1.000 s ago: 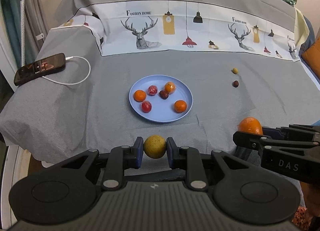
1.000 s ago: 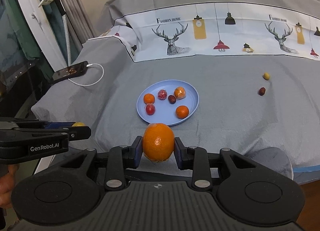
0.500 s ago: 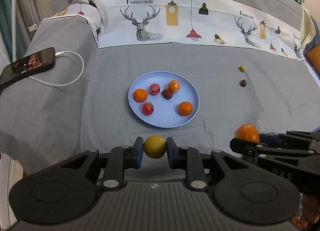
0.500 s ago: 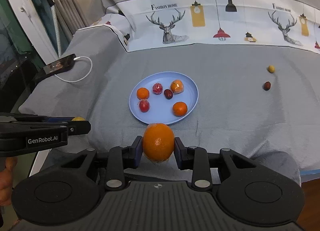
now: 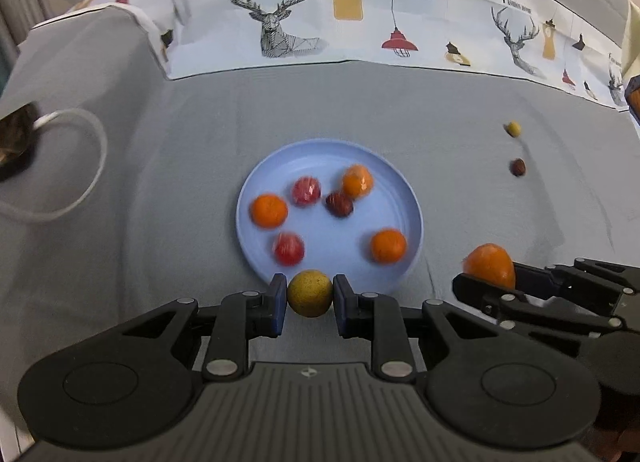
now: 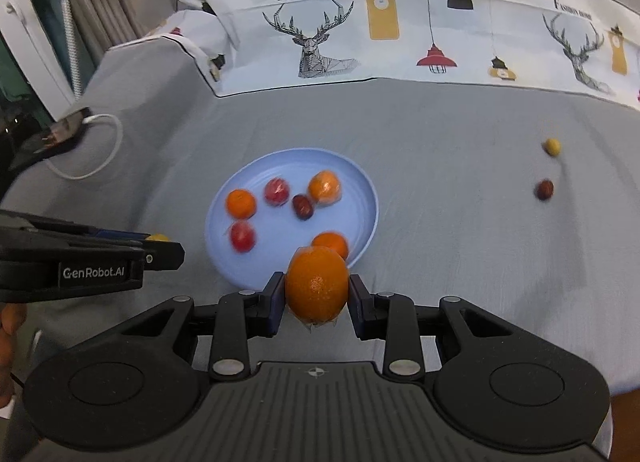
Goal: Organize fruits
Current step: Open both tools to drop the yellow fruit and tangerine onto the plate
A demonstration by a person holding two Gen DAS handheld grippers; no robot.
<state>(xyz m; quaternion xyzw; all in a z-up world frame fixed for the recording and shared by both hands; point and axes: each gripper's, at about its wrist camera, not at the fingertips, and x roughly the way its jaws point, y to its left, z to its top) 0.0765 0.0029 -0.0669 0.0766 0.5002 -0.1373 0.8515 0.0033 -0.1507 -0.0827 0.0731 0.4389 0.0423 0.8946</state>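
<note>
A blue plate (image 5: 320, 154) lies on the grey bedspread and holds several small fruits, orange, red and one dark; it also shows in the right wrist view (image 6: 360, 182). My left gripper (image 5: 310, 294) is shut on a yellow-brown round fruit (image 5: 310, 293) just at the plate's near rim. My right gripper (image 6: 317, 290) is shut on a large orange (image 6: 317, 282) at the plate's near right rim; that orange also shows in the left wrist view (image 5: 489, 264). A small yellow fruit (image 5: 513, 128) and a small dark fruit (image 5: 518, 167) lie loose to the right.
A phone (image 6: 60, 130) with a white charging cable (image 6: 104, 154) lies at the left of the bed. A printed deer-and-lamp fabric band (image 5: 360, 10) rises at the back. A curtain and white frame (image 6: 60, 2) stand at the far left.
Both grippers have moved forward toward the plate with their fruits held. The plate now looks larger and sits right at the fingertips.
</note>
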